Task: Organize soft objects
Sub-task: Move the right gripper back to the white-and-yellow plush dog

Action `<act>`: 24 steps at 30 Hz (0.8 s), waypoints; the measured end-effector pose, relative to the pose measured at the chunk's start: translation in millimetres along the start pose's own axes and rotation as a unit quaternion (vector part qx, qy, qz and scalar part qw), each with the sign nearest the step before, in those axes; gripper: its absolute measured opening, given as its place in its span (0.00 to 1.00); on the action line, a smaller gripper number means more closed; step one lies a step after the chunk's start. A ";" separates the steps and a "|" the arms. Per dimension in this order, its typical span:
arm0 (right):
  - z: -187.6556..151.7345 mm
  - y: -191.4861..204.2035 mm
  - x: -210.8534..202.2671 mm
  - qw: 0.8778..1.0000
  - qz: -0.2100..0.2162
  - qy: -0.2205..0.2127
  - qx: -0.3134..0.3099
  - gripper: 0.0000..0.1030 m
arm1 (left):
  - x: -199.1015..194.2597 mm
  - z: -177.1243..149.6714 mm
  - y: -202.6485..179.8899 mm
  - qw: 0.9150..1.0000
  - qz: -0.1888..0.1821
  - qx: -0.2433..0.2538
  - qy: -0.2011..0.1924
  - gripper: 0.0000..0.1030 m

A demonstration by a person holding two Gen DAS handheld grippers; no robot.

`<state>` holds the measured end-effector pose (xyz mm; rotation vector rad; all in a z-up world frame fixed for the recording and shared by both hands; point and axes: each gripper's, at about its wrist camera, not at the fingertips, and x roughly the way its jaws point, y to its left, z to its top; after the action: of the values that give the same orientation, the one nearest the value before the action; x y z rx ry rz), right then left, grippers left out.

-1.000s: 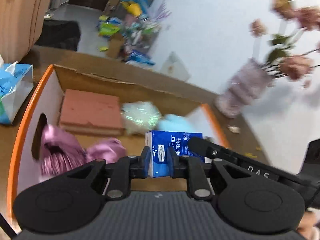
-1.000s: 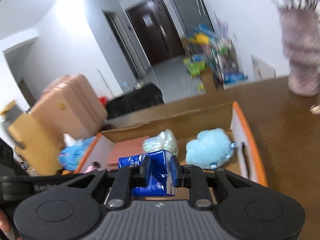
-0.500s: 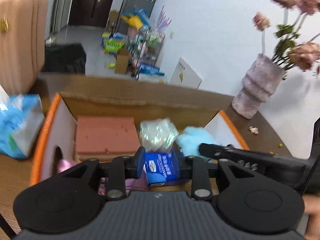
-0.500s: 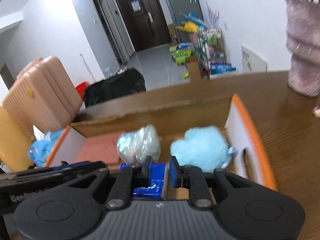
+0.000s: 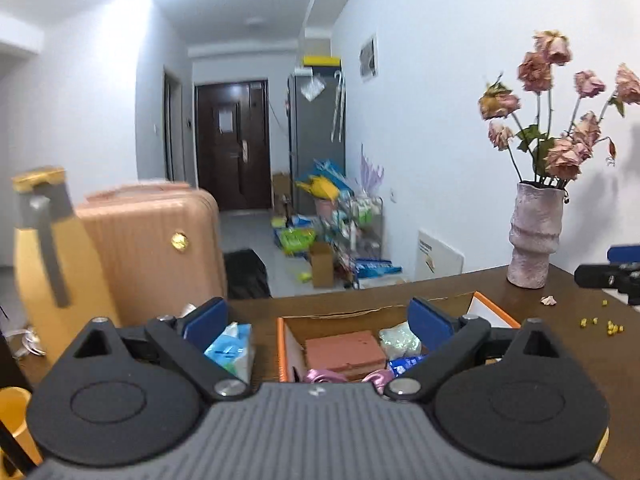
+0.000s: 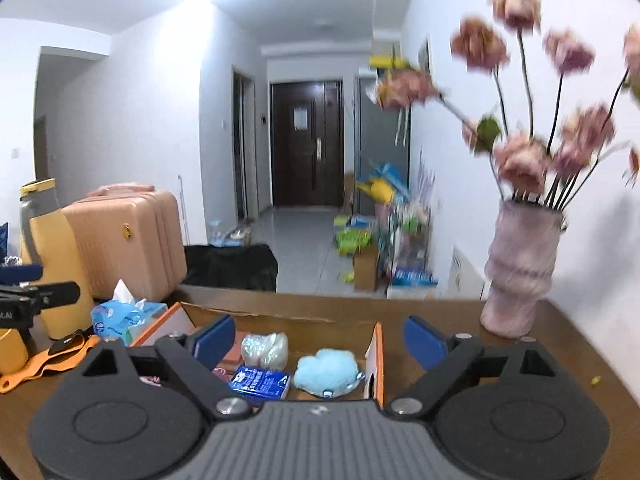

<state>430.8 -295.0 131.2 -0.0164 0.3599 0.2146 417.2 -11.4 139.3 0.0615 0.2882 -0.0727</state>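
Note:
An open cardboard box with orange edges (image 5: 282, 350) (image 6: 377, 354) sits on the brown table. Inside lie a blue tissue pack (image 6: 259, 380) (image 5: 407, 364), a light blue plush (image 6: 326, 371), a crinkly clear bag (image 6: 265, 350) (image 5: 399, 339), a terracotta sponge block (image 5: 345, 350) and pink shiny items (image 5: 320, 376). My left gripper (image 5: 318, 320) is open and empty, raised behind the box. My right gripper (image 6: 320, 336) is open and empty, also pulled back above the box's near side.
A blue tissue packet (image 5: 232, 348) (image 6: 120, 318) lies left of the box. A yellow jug (image 6: 48, 256), a pink suitcase (image 5: 152, 248) and an orange strap (image 6: 44, 360) are at left. A vase of dried flowers (image 6: 520, 272) (image 5: 534, 236) stands at right.
Both grippers let go of the blue tissue pack, which now lies in the box. Both opened wide and pulled up and back from the box.

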 end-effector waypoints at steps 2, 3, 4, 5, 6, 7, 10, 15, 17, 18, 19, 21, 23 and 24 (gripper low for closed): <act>-0.6 3.6 -14.0 1.000 0.005 -0.011 0.002 0.89 | -15.3 -2.9 -2.7 1.000 0.005 -0.008 -0.004 0.96; -0.9 5.5 -21.2 1.000 0.007 -0.017 0.001 0.89 | -21.9 -4.0 -3.8 1.000 0.007 -0.012 -0.007 0.96; -2.5 6.9 -27.2 1.000 0.008 -0.022 -0.001 0.89 | -29.5 -4.9 -6.1 1.000 0.011 -0.015 -0.012 0.97; -2.6 8.1 -33.3 1.000 0.007 -0.027 -0.004 0.89 | -35.3 -5.6 -7.3 1.000 0.013 -0.016 -0.016 0.97; -3.5 9.7 -37.6 1.000 0.007 -0.029 -0.005 0.89 | -40.5 -6.3 -7.6 1.000 0.015 -0.018 -0.018 0.98; -4.3 11.3 -41.1 1.000 0.006 -0.030 -0.006 0.89 | -44.7 -6.5 -8.2 0.999 0.016 -0.020 -0.021 0.98; -7.6 12.6 -50.0 0.999 0.006 -0.034 -0.003 0.89 | -55.7 -7.5 -8.4 0.999 0.017 -0.025 -0.023 0.98; -27.6 12.8 -67.9 0.999 -0.001 -0.036 0.007 0.89 | -75.1 -18.2 -14.1 0.999 0.029 -0.025 -0.031 0.99; -42.6 13.2 -75.2 0.999 0.002 -0.036 0.007 0.89 | -87.2 -33.5 -15.9 0.999 0.027 -0.035 -0.025 1.00; -51.3 14.2 -78.0 0.999 0.002 -0.032 0.003 0.89 | -91.9 -41.6 -17.5 0.999 0.029 -0.037 -0.017 1.00; -60.0 15.9 -81.3 1.000 -0.001 -0.026 0.000 0.89 | -97.5 -52.2 -19.3 0.999 0.032 -0.038 -0.009 1.00; -79.5 19.3 -90.8 1.000 0.000 -0.018 -0.001 0.89 | -109.9 -70.5 -21.9 0.998 0.039 -0.041 -0.003 1.00; -101.7 23.6 -103.6 1.000 0.006 -0.012 0.002 0.89 | -123.4 -88.4 -22.8 0.998 0.039 -0.052 0.004 1.00; -112.1 25.8 -109.8 1.000 0.010 -0.009 0.003 0.89 | -129.9 -97.0 -24.0 0.998 0.039 -0.056 0.008 1.00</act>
<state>286.0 -298.4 65.4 -0.0050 0.3437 0.2337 263.7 -20.2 82.4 -0.0387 0.3054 0.0224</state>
